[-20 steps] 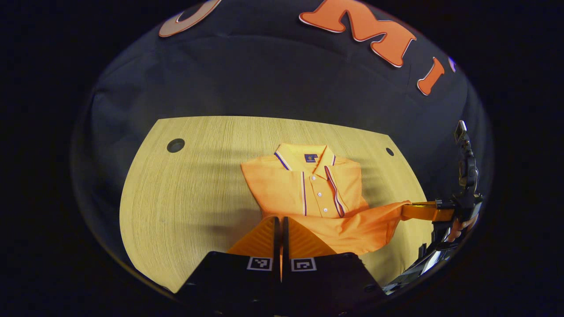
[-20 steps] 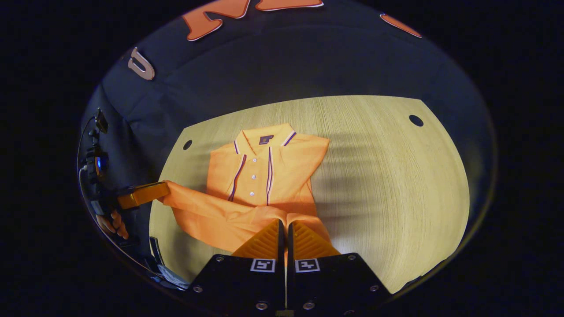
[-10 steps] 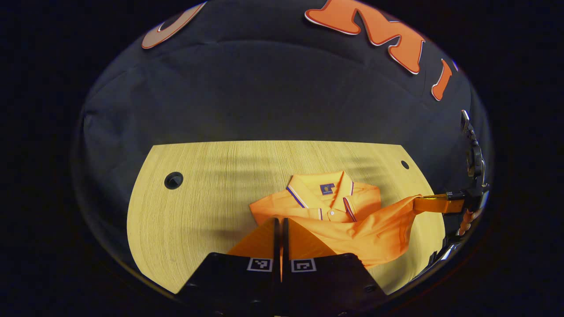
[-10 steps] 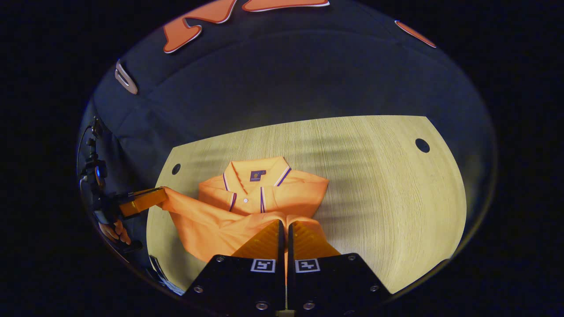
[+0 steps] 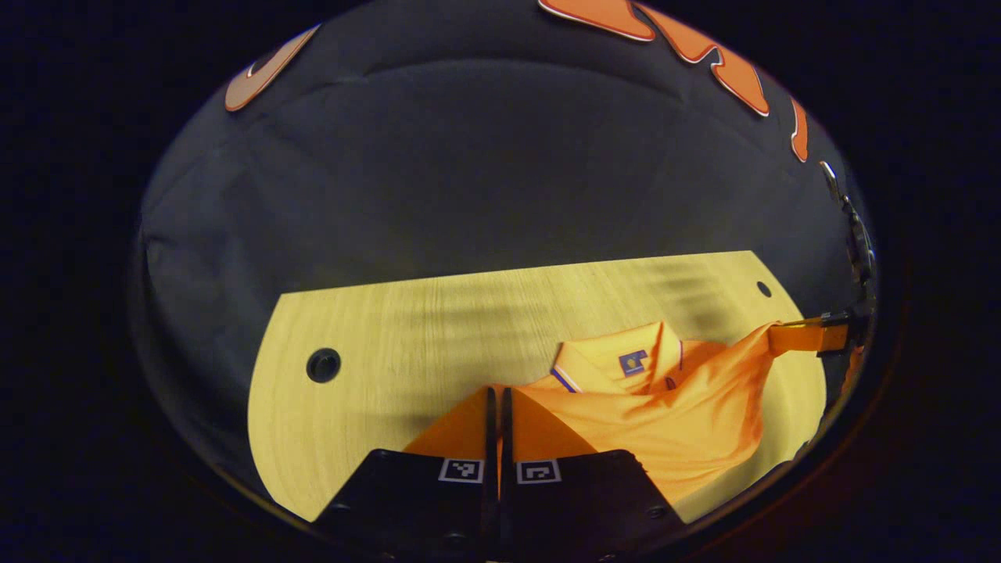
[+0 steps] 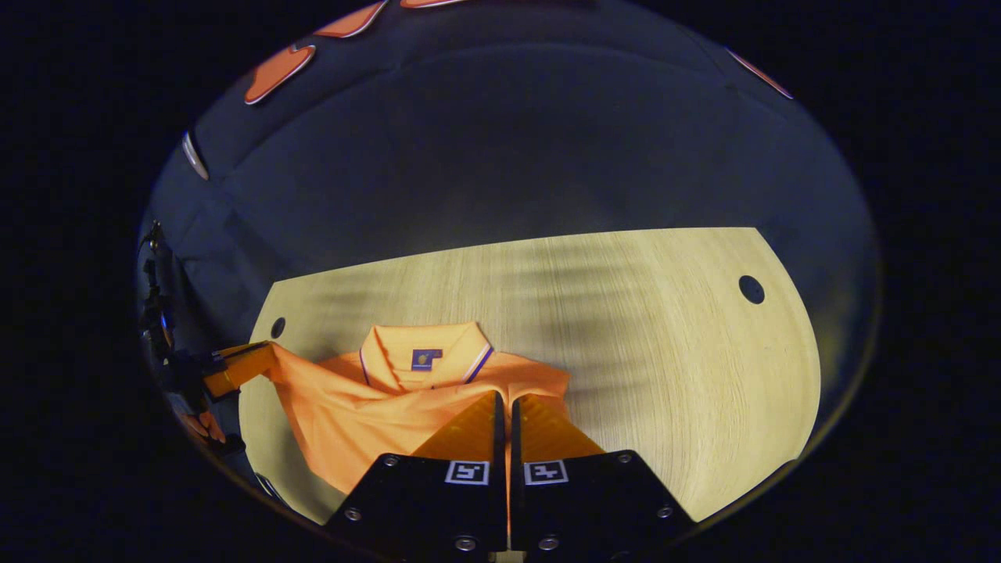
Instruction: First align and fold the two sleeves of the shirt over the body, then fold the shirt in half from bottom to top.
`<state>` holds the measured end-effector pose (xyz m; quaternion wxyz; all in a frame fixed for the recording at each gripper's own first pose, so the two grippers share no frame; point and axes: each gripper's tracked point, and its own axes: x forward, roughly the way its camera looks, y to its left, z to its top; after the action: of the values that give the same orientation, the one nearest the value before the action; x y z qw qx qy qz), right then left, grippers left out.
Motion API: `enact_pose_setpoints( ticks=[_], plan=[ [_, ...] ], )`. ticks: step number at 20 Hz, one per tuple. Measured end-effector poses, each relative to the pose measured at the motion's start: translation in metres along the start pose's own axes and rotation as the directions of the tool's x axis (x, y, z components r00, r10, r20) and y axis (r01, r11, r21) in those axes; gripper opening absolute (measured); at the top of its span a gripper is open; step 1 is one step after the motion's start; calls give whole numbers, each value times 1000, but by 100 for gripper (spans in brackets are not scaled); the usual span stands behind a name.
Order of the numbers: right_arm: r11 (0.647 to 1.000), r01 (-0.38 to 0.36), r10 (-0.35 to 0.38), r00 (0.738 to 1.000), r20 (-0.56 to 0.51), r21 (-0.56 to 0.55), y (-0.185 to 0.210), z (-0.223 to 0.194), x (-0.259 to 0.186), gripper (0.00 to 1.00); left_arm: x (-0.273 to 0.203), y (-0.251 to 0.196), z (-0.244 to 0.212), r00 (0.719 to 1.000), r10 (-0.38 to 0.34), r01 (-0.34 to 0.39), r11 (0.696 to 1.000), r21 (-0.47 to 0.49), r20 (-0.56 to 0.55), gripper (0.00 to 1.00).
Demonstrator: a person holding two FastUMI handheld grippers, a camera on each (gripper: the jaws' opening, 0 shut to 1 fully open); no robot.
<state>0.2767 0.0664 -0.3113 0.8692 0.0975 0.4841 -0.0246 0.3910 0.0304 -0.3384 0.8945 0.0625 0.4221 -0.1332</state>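
Note:
An orange polo shirt (image 5: 657,414) lies on the wooden table (image 5: 375,328), sleeves folded in, its collar (image 5: 626,361) toward the booth's wall. Its bottom hem is lifted off the table and stretched between both grippers. My left gripper (image 5: 495,391) is shut on one hem corner. Farther right in the left gripper view, my right gripper (image 5: 782,336) pinches the other corner. In the right gripper view the shirt (image 6: 367,407) hangs in front of the collar (image 6: 426,356). There my right gripper (image 6: 503,395) is shut on the hem, and my left gripper (image 6: 262,356) holds the far corner at the left.
The tabletop has a round cable hole (image 5: 323,365) at the left and a smaller hole (image 5: 763,288) at the far right; the same holes appear as a large hole (image 6: 751,289) and a small hole (image 6: 278,327). A hand (image 6: 199,426) shows under the left gripper.
Both grippers carried the hem upward and toward the collar. The raised cloth now hides the button placket, which showed a second ago.

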Motion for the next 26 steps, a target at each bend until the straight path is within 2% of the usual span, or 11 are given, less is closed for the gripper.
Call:
enact_pose_setpoints(
  ticks=[4,5,6,8,12,13,17,19,20,21,26],
  plan=[
    [999,43,-43,998,37,-2,-8,8,-3,8,-11,3,20,997,25,-25,1000,1,78,11],
    [999,44,-44,998,49,-1,-8,11,-5,14,-14,1,20,997,27,-27,1000,1,71,19],
    [999,40,-40,998,49,3,-7,10,-4,17,-17,2,18,997,30,-30,1000,-4,66,37],
    [999,50,-50,998,46,-1,-9,9,-6,25,-23,-1,15,997,15,-13,999,-36,70,47],
    [996,67,-61,990,127,-50,-11,17,-30,54,-41,-1,12,996,19,-13,998,-65,91,75],
    [997,61,-53,988,143,-52,-8,17,-36,64,-47,0,10,995,30,-24,998,-63,93,78],
    [997,52,-39,979,199,-62,-3,8,-62,83,-76,-15,-3,996,23,-16,997,-72,91,85],
    [996,49,-32,973,228,-69,-1,1,-76,86,-93,-23,-12,995,29,-22,997,-72,91,90],
    [996,47,-28,971,237,-78,-1,-5,-86,80,-102,-24,-16,995,42,-35,997,-73,95,96],
    [995,50,-27,969,245,-89,-1,-10,-94,88,-110,-27,-17,994,43,-35,997,-75,105,96],
    [989,68,-21,942,336,-128,3,-20,-141,92,-174,-47,-23,980,60,-45,996,-80,190,97]
  ],
)
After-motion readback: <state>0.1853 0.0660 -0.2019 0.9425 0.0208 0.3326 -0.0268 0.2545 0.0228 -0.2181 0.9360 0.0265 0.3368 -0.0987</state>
